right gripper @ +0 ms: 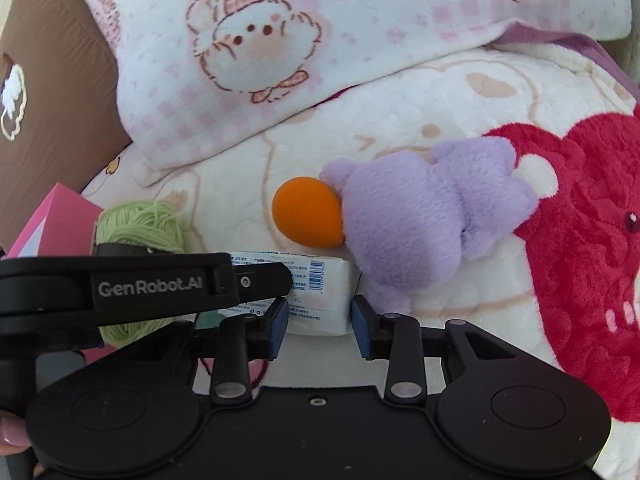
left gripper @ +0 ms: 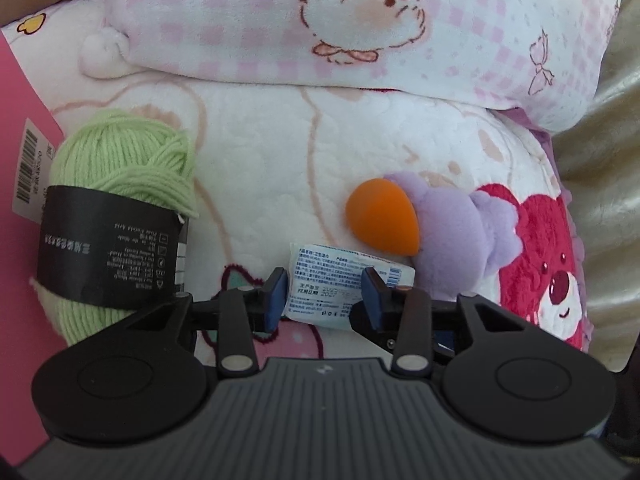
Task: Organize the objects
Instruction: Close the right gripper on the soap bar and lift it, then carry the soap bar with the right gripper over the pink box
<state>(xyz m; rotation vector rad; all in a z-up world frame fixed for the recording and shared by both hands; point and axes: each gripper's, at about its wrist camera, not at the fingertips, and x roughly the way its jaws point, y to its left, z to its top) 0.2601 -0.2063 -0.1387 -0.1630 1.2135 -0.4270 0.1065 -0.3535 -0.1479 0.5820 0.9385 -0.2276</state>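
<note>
Both grippers meet on one small white packet [left gripper: 347, 288], a flat sealed pouch with blue print and a barcode, lying on a cream plush blanket [left gripper: 280, 168] on a bed. The left gripper [left gripper: 325, 293] has its blue-padded jaws set either side of the packet's near end, pads against its edges, so it appears clamped on it. The right gripper [right gripper: 319, 325] likewise brackets the packet [right gripper: 320, 300] from its own side, jaws narrowly apart and seemingly pressing the pouch's sides, though contact at the right pad is hard to confirm. Holding it from two ends probably steadies the limp pouch for lifting or straightening. Just beyond the packet sit an orange egg-shaped sponge [left gripper: 382, 216] touching a lilac plush toy [left gripper: 452, 232]. To the left lies a skein of green yarn [left gripper: 116, 200] with a black paper band, against a pink box [left gripper: 16, 240]. A folded pink-checked blanket [left gripper: 360, 20] lies behind.
</note>
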